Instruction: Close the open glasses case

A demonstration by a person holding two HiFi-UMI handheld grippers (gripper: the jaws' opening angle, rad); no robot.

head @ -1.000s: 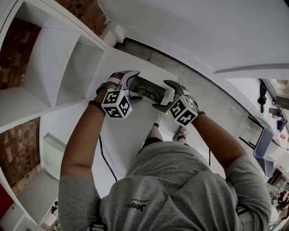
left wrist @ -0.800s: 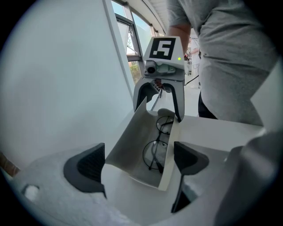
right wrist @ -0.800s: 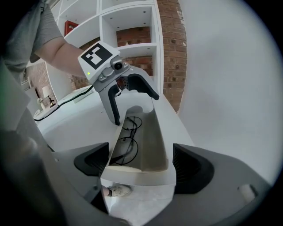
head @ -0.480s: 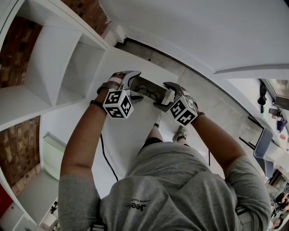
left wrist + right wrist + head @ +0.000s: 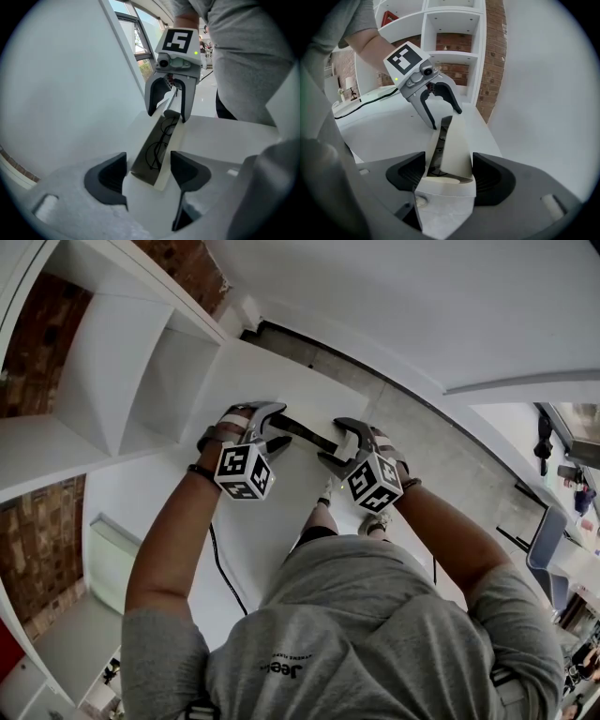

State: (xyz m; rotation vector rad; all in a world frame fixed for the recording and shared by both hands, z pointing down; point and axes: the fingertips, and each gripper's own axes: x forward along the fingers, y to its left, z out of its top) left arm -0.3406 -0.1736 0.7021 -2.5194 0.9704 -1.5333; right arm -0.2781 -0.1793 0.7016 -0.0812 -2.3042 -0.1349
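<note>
The glasses case lies on the white table, seen in the head view as a thin dark strip between the two grippers. In the left gripper view the case is part open, with wire glasses inside. My left gripper holds one end, and its jaws have just been closing on the case's sides. My right gripper holds the other end. Its jaws have also been closing and press base and raised pale lid together.
A white shelf unit with brick behind it stands at the table's left. A black cable runs over the table near the person's left arm. A white wall borders the table's far side.
The case has narrowed from wide open to a thin strip, and the glasses no longer show in the head view. Both grippers' jaws have closed in on its ends.
</note>
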